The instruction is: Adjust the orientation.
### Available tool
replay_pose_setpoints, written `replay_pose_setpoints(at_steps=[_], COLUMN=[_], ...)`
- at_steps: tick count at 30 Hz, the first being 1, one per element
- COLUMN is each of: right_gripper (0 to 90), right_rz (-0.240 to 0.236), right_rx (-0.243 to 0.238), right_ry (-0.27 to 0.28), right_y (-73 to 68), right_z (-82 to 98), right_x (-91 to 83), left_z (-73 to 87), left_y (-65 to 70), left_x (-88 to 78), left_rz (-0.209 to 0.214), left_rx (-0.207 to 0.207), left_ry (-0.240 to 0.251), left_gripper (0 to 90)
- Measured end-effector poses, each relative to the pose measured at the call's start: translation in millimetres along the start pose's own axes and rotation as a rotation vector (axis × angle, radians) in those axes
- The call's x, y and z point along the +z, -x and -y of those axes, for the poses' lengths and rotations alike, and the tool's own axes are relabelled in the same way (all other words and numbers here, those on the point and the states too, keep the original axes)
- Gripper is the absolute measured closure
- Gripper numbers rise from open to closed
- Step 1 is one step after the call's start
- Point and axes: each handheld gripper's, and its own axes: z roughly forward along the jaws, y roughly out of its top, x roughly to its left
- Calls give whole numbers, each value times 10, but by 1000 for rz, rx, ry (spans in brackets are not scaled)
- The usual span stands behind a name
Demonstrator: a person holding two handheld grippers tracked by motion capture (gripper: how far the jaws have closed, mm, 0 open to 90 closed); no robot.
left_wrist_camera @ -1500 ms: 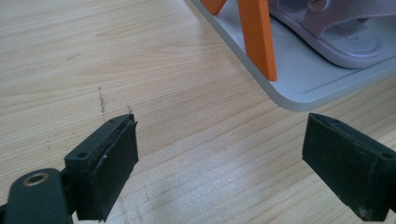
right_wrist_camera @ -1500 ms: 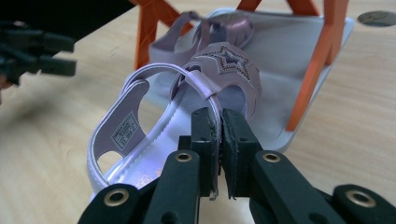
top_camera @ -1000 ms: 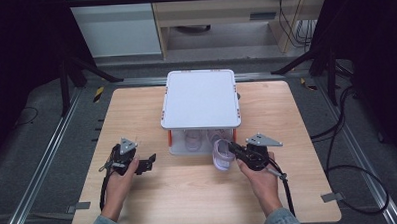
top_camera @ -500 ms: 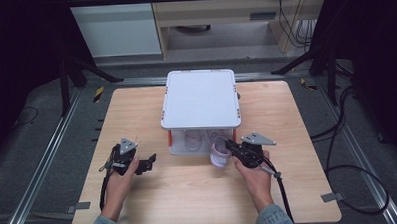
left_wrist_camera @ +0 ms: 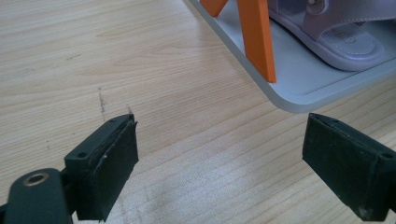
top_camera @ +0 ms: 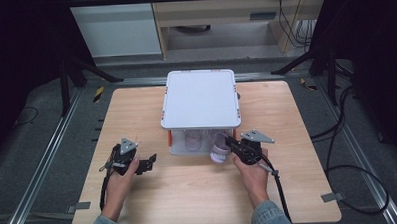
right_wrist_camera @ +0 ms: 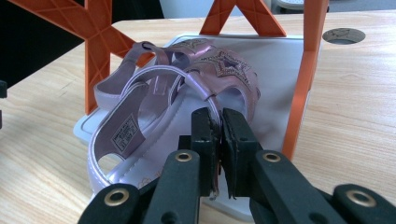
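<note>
One light wooden worktop (top_camera: 189, 192); one white two-tier plastic rack with orange legs (top_camera: 201, 99); two lilac strapped sandals (top_camera: 219, 146) (top_camera: 193, 138); two black hand-held grippers (top_camera: 149, 160) (top_camera: 228, 142).

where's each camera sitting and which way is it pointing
High view: above the person's side, looking forward and down on the table; forearms, both hands.
Left gripper view: rides the left tongs, open jaws over bare wood beside the rack.
Right gripper view: rides the right tongs, shut on a pink sandal.
All share the rack.
</note>
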Motion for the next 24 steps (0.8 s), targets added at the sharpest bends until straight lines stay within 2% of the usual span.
replay_pose_setpoints(at_steps=[5, 16, 24], right_gripper=[840, 839, 834], right_rz=[7, 59, 72], right_rx=[-8, -37, -20], right_ry=[-4, -11, -12], right_y=[-1, -29, -80], right_z=[2, 13, 24], right_x=[35, 129, 192], left_z=[0, -1, -3], left_y=[1, 4, 12], left_x=[-1, -2, 4], left_rz=[1, 4, 7], left_rx=[0, -1, 4], left_ry=[1, 3, 2], left_gripper=[95, 95, 95])
